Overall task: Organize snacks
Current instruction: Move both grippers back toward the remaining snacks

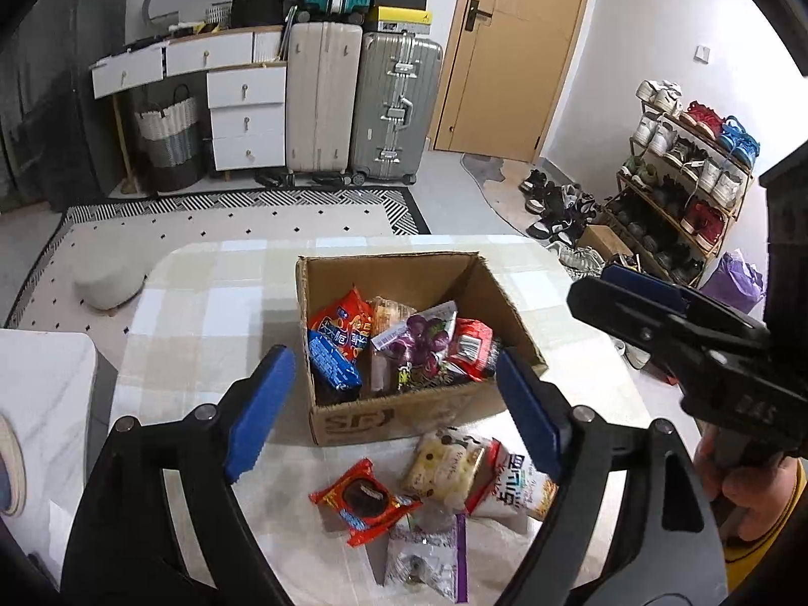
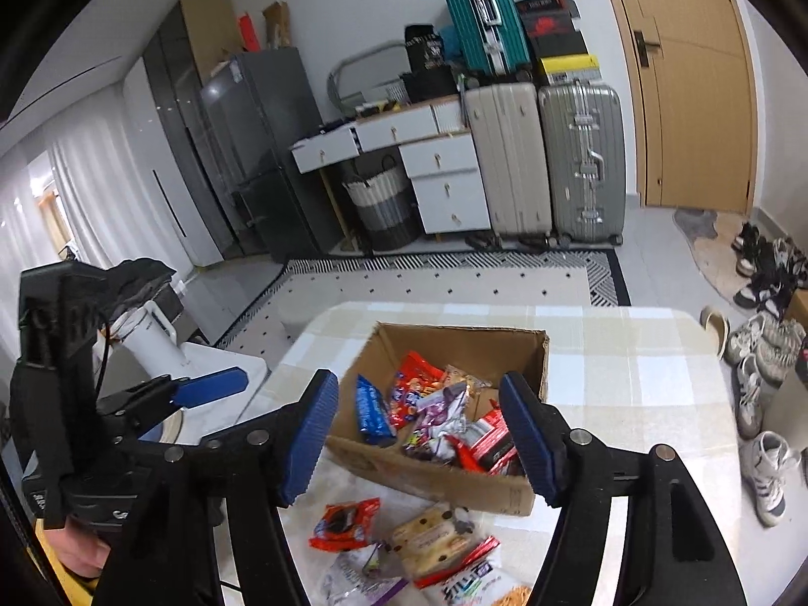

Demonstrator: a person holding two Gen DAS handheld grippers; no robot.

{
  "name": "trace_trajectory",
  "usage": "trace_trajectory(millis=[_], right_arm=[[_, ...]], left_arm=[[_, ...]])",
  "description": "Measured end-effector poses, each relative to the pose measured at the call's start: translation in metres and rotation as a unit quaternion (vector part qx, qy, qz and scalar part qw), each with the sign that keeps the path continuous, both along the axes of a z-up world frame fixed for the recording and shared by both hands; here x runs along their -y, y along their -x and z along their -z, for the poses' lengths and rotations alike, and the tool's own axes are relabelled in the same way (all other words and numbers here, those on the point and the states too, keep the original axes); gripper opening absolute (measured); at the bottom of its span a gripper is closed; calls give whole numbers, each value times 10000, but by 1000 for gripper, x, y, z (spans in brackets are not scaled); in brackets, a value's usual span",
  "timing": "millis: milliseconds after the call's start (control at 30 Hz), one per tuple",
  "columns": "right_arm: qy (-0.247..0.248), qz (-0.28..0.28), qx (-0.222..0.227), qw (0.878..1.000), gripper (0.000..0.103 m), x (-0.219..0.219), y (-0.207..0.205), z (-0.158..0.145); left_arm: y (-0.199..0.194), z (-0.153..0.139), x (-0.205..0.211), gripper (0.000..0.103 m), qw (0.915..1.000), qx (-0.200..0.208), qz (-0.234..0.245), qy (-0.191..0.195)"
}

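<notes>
Suitcases [image 1: 363, 101], a white drawer unit [image 1: 242, 116] and a shoe rack [image 1: 687, 187] line the far side of the room in your left wrist view. Nearer, the checked bench [image 1: 212, 313] carries a cardboard box [image 1: 404, 414] packed with snack packets: a blue one [image 1: 333, 368], a purple one [image 1: 424, 338], red ones beside them. In front of the box, four snacks lie loose on the bench: a red cookie pack [image 1: 363, 500], a cream biscuit pack [image 1: 444, 464], a white-and-red pack [image 1: 510, 480] and a clear purple-edged bag [image 1: 429, 550]. Your left gripper [image 1: 389, 414] is spread wide above them, holding nothing. Your right gripper [image 1: 636, 293] shows at the right edge; you cannot tell its opening from here.

Right wrist view: same bench [image 2: 631, 363], with a fridge [image 2: 262, 151] behind. Your right gripper [image 2: 421, 439] is spread, empty, hanging over the near wall of the box [image 2: 444, 480]. The red cookie pack [image 2: 343, 522] and cream biscuit pack [image 2: 434, 538] lie below it. Your left gripper [image 2: 202, 389] sits off to the left.
</notes>
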State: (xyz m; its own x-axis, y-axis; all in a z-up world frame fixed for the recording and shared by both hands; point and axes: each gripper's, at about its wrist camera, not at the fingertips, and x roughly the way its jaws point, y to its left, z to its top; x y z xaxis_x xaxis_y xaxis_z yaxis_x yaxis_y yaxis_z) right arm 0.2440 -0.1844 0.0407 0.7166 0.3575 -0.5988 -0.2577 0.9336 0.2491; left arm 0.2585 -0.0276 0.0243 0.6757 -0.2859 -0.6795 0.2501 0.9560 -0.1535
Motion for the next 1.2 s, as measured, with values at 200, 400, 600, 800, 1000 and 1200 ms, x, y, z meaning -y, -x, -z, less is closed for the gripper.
trace_trajectory(millis=[200,400,600,800,1000,1200], right_arm=[[-183,-65,252,9995,68,2,44,-16],[-257,-77,513,9983,70,3,91,-22],[-384,-73,809,9960,91,2,148,-7],[-697,58,761,9946,94,8,189,21],[-700,173,712,9948,95,12,225,46],[-362,207,696,9967,101,3,248,73]], left_arm=[[50,-22,5,81,9997,253,5,-7],[111,-38,8,84,9987,514,-9,-50],[181,-30,6,87,9971,760,-25,-42],[249,-15,-5,99,9958,902,-130,71],[298,9,-27,102,9948,973,-300,99],[314,46,-40,102,9961,754,-455,71]])
